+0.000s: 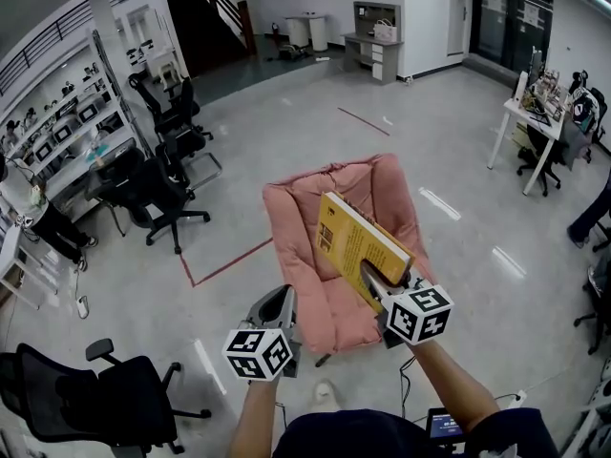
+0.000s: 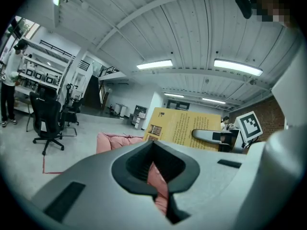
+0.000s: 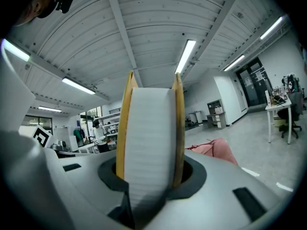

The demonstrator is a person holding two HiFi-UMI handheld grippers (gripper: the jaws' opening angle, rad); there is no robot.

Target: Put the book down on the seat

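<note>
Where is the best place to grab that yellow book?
From the person's side, at the near page edge, one claw jaw on each cover. The book is thin and flat, so its covers give broad parallel faces; the right claw holds it that way now, tilted above the pink seat.

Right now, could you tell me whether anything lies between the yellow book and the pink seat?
Nothing visible does. The thick yellow book, held in the right gripper, hangs over the pink cushioned seat, whose visible cushion is bare; the left gripper sits beside its front edge, not under the book.
</note>
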